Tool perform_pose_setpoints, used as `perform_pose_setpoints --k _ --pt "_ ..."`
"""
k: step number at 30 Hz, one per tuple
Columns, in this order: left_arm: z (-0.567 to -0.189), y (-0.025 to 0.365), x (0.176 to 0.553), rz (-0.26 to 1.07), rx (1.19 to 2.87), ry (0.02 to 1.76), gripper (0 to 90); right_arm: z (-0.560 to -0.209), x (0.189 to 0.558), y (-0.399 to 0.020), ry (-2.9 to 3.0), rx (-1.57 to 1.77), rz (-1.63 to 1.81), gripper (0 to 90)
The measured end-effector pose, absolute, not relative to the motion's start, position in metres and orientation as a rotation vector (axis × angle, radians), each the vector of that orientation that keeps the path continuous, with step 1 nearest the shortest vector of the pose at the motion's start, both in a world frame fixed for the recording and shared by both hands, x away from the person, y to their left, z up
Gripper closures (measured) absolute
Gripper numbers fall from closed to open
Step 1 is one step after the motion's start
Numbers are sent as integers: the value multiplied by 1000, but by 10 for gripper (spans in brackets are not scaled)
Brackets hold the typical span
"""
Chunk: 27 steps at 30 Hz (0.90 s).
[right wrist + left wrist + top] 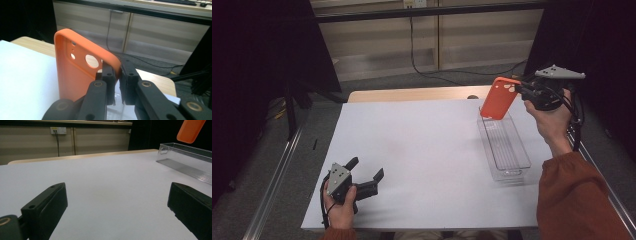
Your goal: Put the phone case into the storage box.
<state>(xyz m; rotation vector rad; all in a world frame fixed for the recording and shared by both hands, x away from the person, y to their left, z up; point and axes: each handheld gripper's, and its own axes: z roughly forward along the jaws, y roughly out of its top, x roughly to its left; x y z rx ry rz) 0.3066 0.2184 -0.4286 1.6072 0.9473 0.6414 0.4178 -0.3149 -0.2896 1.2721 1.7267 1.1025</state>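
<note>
The right gripper (117, 75) pinches one thin edge of the soft orange rubber phone case (499, 98), held up over the long clear plastic bin (507, 156). It could slip and miss. The left gripper (364, 175) rests open, holding nothing.

Your orange phone case (499, 98) is a soft, rounded-corner shell with round camera cutouts near its upper end, and its hollow inner side faces the right hand-held gripper (521, 90) in the right gripper view (75, 72). You hold it clamped by one edge near the cutout end. It hangs in the air, tilted, its lower end just over the far end of the clear plastic tray (522, 162). That tray is long, narrow and see-through, with a ribbed floor, and it lies on the white counter (412, 150) at your right side.
</note>
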Motion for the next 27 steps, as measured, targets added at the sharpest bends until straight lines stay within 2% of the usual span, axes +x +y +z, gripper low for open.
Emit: perform_pose_setpoints --k 27 --pt "-430 218 308 640 1617 943 28 -311 453 -315 1748 1249 960 828"
